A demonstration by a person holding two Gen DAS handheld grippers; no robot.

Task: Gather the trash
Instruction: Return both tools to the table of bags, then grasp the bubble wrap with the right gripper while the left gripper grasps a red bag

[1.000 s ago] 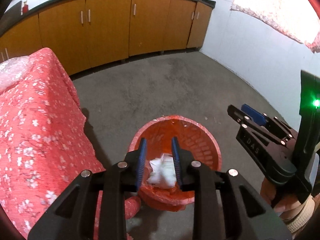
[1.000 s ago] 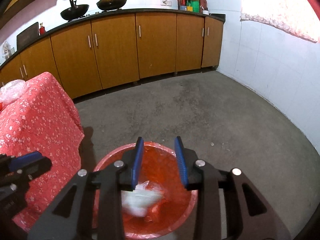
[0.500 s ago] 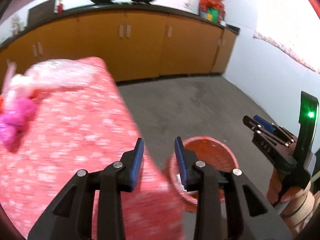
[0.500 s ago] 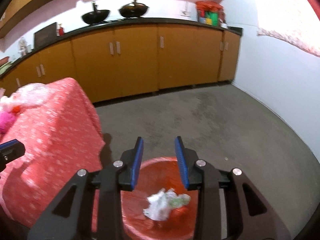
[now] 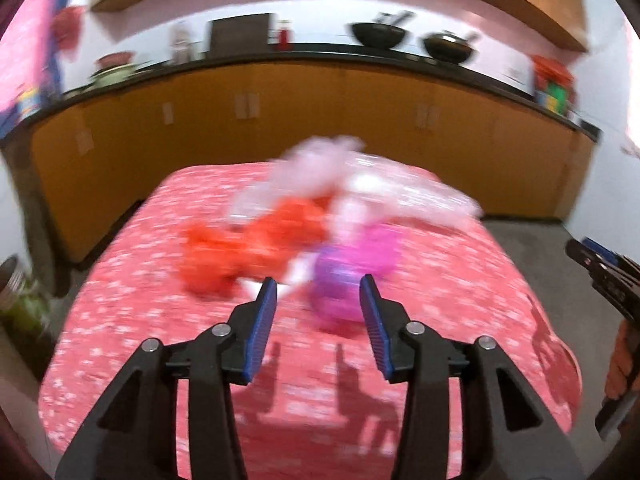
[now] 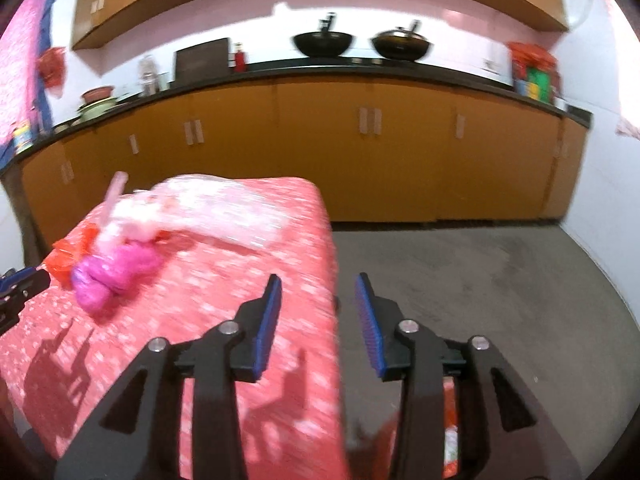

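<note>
Both grippers have swung away from the red bin since a moment ago and now face the table. The left gripper [image 5: 318,312] hangs over the flowered red tablecloth [image 5: 460,300], its fingers apart and empty, where a second ago they carried a white wad above the bin. Just ahead of its fingertips lies the remaining trash, blurred by motion: a pink-purple plastic bag [image 5: 352,272], a crumpled orange-red bag [image 5: 248,248] touching it on the left, and a clear whitish plastic sheet [image 5: 360,184] behind both.

The right gripper [image 6: 318,312] is at the table's right edge, over the cloth's border and the grey floor [image 6: 500,280]; its fingers are also apart, with nothing between them. From its camera the pink bag [image 6: 112,276] sits well to the left on the cloth [image 6: 240,280], with the clear sheet [image 6: 208,208] beyond it. Low in that view, behind the right finger, a sliver of the red bin [image 6: 450,420] shows, with something whitish inside; what it is cannot be made out.

Orange cabinets [image 6: 320,140] line the far wall, with two dark woks [image 6: 324,42] on the counter.
</note>
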